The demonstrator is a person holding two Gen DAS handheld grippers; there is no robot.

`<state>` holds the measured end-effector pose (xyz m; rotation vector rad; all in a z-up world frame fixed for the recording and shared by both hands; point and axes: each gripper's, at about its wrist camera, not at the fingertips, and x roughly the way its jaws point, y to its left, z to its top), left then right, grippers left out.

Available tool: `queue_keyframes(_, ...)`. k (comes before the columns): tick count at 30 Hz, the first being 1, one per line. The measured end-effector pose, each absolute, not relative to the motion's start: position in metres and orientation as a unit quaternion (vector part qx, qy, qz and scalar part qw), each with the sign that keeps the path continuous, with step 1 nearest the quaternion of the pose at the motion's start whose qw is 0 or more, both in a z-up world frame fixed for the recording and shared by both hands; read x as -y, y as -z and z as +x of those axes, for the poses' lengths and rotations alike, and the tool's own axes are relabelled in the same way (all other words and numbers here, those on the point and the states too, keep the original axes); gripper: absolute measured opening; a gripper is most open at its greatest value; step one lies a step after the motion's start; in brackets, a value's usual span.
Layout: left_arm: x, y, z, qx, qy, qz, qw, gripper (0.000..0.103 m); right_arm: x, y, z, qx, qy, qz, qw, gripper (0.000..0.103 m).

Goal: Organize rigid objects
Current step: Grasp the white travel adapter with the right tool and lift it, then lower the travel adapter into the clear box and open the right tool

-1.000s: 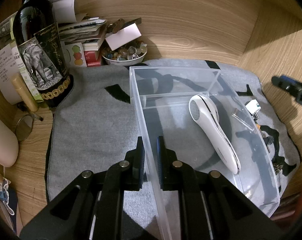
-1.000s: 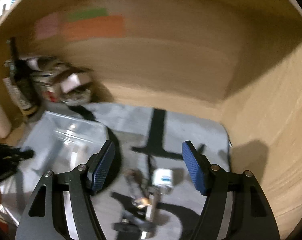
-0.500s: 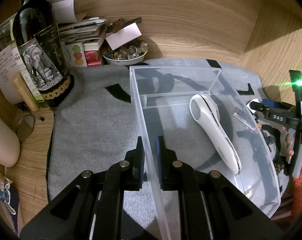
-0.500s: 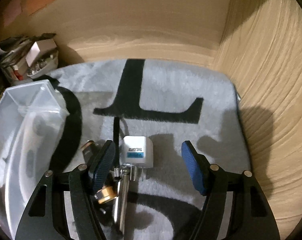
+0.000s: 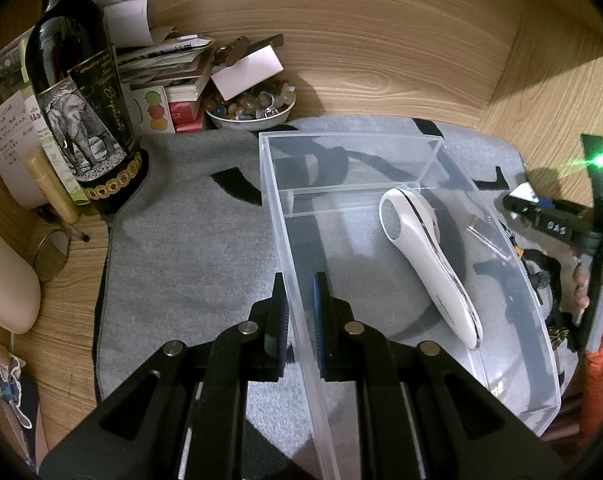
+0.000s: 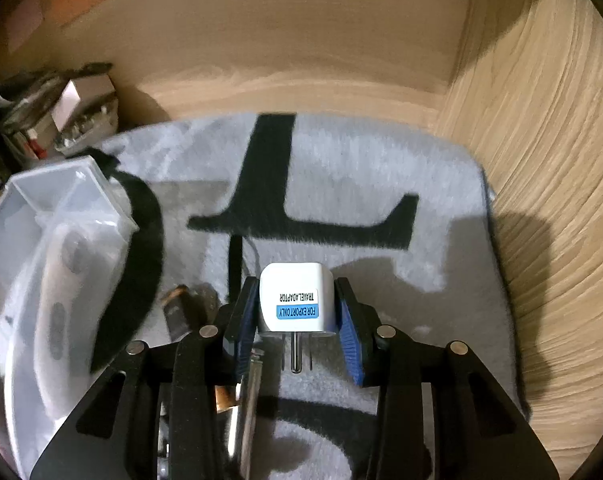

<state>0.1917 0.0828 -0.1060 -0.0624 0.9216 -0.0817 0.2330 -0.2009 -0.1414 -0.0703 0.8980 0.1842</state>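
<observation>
"FOR EXPORT ONLY TRAVEL ADAPTOR" plug (image 6: pixel 295 300) in right claw (image 6: pixel 297 320); left claw (image 5: pixel 299 312) pinching bin wall (image 5: pixel 297 280).

So both cams are fisheyes riding on the grippers and looking out along the fingers. The left wrist one sits low and close over the near-left wall of the clear bin (image 5: pixel 381 216), tilted down and facing the wooden back wall (image 5: pixel 381 52). The right wrist one hovers right over the grey mat (image 6: pixel 381 168) on the far right side, also angled down toward that same back wall (image 6: pixel 301 40), kinda blurry. Overlap: both catch the bin (image 6: pixel 61 216), the mat (image 5: pixel 189 248), and the clutter pile (image 5: pixel 173 76) back left (image 6: pixel 53 116). The left view also sees the right gripper (image 5: pixel 549 224) at its right edge.
</observation>
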Motion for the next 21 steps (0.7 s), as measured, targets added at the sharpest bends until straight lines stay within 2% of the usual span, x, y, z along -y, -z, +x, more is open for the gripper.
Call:
queue_keyframes(14, -0.083, 0.106, 0.192, -0.445, 0.039, -0.030, 0.894, 0.011, 0.152, 0.060, 0.195, -0.332, -0.151, -0.069, 0.928, 0.034)
queue_keyframes(21, -0.083, 0.105, 0.191, -0.443, 0.040, -0.029, 0.895, 0.011, 0.114, 0.050, 0.182, -0.313, -0.197, -0.097, 0.924, 0.034)
